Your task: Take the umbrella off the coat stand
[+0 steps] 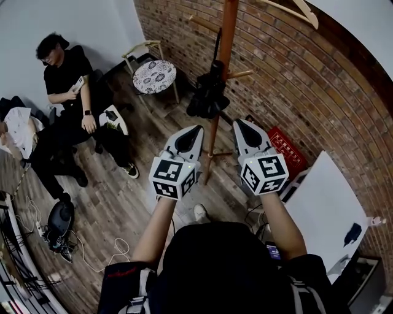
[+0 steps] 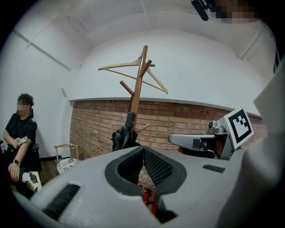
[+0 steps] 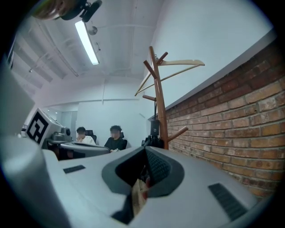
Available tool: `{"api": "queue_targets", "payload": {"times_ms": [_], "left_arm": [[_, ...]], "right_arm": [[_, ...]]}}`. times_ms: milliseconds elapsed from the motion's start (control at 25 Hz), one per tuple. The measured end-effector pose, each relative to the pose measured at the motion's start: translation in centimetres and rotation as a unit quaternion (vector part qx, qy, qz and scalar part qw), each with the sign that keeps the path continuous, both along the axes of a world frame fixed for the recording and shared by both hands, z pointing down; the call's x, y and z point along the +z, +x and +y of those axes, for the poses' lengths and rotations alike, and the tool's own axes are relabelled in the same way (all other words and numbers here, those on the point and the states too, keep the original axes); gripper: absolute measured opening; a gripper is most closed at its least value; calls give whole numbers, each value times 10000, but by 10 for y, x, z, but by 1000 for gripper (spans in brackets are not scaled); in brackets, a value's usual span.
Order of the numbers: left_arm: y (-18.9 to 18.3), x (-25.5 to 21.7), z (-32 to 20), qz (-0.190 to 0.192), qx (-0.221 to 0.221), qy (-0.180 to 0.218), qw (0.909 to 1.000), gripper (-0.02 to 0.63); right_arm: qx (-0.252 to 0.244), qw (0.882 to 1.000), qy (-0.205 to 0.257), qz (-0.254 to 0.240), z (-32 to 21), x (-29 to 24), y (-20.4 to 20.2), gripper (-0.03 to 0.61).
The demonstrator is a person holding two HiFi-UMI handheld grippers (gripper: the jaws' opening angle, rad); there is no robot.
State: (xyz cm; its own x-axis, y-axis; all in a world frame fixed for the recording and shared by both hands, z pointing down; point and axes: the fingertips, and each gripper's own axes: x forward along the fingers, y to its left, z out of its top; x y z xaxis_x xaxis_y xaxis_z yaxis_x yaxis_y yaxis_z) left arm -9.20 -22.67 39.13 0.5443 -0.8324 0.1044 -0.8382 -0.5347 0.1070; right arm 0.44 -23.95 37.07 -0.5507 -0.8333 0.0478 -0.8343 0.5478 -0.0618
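Head view, left gripper (image 1: 198, 129) closed — empty, right gripper (image 1: 237, 123) likewise

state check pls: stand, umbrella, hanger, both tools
coat stand: upright.
umbrella: folded shut, hanging on the coat stand.
hanger: hung at the stand's top, no clothes on it.
left tool: shut, empty, not at the umbrella.
right tool: shut, empty, not at the umbrella.
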Motion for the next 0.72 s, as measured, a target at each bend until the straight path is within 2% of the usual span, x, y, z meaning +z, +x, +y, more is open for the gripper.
{"api": "queue_targets", "payload": {"times_ms": [480, 720], "left_arm": [[-7, 4, -33, 200, 306, 54, 9993, 18], [-5, 6, -49, 103, 330, 40, 9994, 18]], "right_arm": [[387, 9991, -54, 151, -26, 8, -3, 28], [422, 9989, -76, 169, -37, 8, 0, 28]]}}
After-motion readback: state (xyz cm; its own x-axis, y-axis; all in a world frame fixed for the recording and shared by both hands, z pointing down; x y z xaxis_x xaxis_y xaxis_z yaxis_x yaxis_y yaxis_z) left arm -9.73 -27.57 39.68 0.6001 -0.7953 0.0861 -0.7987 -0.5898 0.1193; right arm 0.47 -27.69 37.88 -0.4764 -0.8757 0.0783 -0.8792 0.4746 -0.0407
